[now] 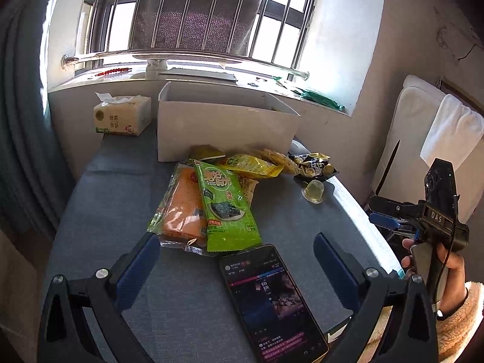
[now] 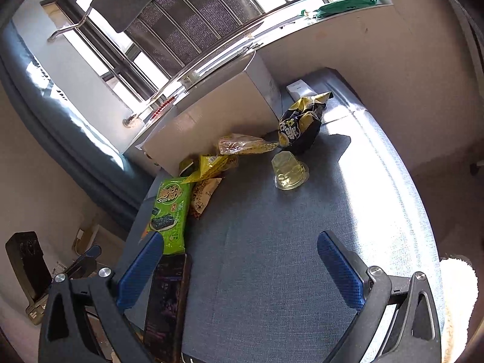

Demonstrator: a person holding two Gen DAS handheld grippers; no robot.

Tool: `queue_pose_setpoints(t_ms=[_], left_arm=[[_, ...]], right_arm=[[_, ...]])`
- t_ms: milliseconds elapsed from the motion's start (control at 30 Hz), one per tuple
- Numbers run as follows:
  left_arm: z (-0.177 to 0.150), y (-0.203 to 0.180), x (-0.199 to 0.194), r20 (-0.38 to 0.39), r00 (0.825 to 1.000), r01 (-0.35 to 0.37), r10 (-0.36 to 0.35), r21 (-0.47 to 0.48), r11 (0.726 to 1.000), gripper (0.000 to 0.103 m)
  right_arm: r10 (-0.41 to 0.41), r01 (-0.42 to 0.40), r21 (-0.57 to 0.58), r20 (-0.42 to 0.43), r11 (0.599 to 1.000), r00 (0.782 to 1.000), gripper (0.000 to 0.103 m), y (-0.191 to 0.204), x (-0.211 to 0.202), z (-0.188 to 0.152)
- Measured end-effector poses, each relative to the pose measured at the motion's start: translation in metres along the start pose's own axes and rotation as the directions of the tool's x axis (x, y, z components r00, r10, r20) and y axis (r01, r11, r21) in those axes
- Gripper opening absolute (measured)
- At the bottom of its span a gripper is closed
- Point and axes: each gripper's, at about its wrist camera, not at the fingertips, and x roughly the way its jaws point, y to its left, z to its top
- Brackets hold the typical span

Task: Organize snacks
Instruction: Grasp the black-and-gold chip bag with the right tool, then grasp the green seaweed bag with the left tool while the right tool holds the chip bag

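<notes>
Snacks lie in a loose pile on a blue-grey cushioned surface (image 1: 121,199) in front of an open white box (image 1: 224,124). A green seaweed pack (image 1: 227,205) lies over an orange cake pack (image 1: 181,208). Behind them are yellow bags (image 1: 257,165), a black-and-yellow bag (image 1: 314,163) and a clear jelly cup (image 1: 314,192). My left gripper (image 1: 236,251) is open and empty, just short of the green pack. My right gripper (image 2: 240,251) is open and empty over bare cushion, with the jelly cup (image 2: 289,171) ahead of it. The right gripper also shows at the right of the left wrist view (image 1: 384,220).
A lit phone (image 1: 272,302) lies flat between my left fingers, also in the right wrist view (image 2: 168,302). A tissue pack (image 1: 121,115) stands left of the box. A windowsill and barred window run behind. The cushion's right edge (image 1: 363,217) drops off; white towels (image 1: 447,127) hang beyond.
</notes>
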Motion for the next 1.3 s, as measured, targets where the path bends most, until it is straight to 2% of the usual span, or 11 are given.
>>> queue_pose_setpoints(t_ms=[100, 400, 567, 633, 667, 733, 767, 833, 933, 1233, 1300], left_arm=[[0.0, 0.0, 0.0, 0.0, 1.0, 0.001, -0.001, 0.003, 1.0, 0.103], [-0.002, 0.003, 0.005, -0.012, 1.0, 0.011, -0.011, -0.007, 1.0, 0.103], [-0.004, 0.007, 0.006, -0.017, 1.0, 0.012, -0.012, -0.015, 1.0, 0.103], [-0.005, 0.009, 0.006, -0.019, 1.0, 0.012, -0.012, -0.021, 1.0, 0.103], [-0.005, 0.01, 0.006, -0.021, 1.0, 0.012, -0.013, -0.024, 1.0, 0.103], [-0.006, 0.013, 0.006, -0.024, 1.0, 0.007, -0.008, -0.029, 1.0, 0.103], [-0.007, 0.014, 0.007, -0.027, 1.0, 0.007, -0.007, -0.031, 0.999, 0.103], [-0.007, 0.015, 0.007, -0.032, 0.999, 0.005, -0.006, -0.037, 0.999, 0.103], [-0.007, 0.015, 0.008, -0.034, 0.999, -0.001, 0.0, -0.03, 1.0, 0.103], [0.004, 0.004, 0.034, -0.095, 0.995, -0.023, 0.022, -0.005, 1.0, 0.103], [0.011, -0.004, 0.047, -0.116, 0.991, -0.062, 0.064, 0.023, 0.998, 0.103]], right_arm=[[0.004, -0.005, 0.044, 0.005, 0.999, 1.0, 0.103, -0.012, 0.012, 0.022], [-0.131, 0.132, 0.057, -0.019, 0.99, 0.991, 0.103, -0.03, 0.071, 0.1], [-0.282, 0.279, -0.04, -0.094, 0.959, 0.955, 0.103, -0.025, 0.115, 0.121], [-0.302, 0.295, -0.072, -0.118, 0.953, 0.946, 0.103, -0.023, 0.13, 0.124], [-0.321, 0.311, -0.087, -0.135, 0.946, 0.937, 0.1, -0.021, 0.136, 0.126], [-0.363, 0.346, -0.123, -0.167, 0.93, 0.917, 0.077, -0.018, 0.149, 0.126], [-0.409, 0.387, -0.146, -0.178, 0.911, 0.895, 0.06, -0.017, 0.154, 0.125], [-0.401, 0.377, -0.156, -0.172, 0.913, 0.9, 0.052, -0.015, 0.154, 0.125], [-0.428, 0.4, -0.196, -0.134, 0.895, 0.894, 0.05, -0.007, 0.145, 0.123], [-0.33, 0.328, -0.226, 0.034, 0.917, 0.944, 0.049, 0.03, 0.067, 0.112], [-0.303, 0.312, -0.239, 0.074, 0.92, 0.95, 0.049, 0.041, 0.047, 0.102]])
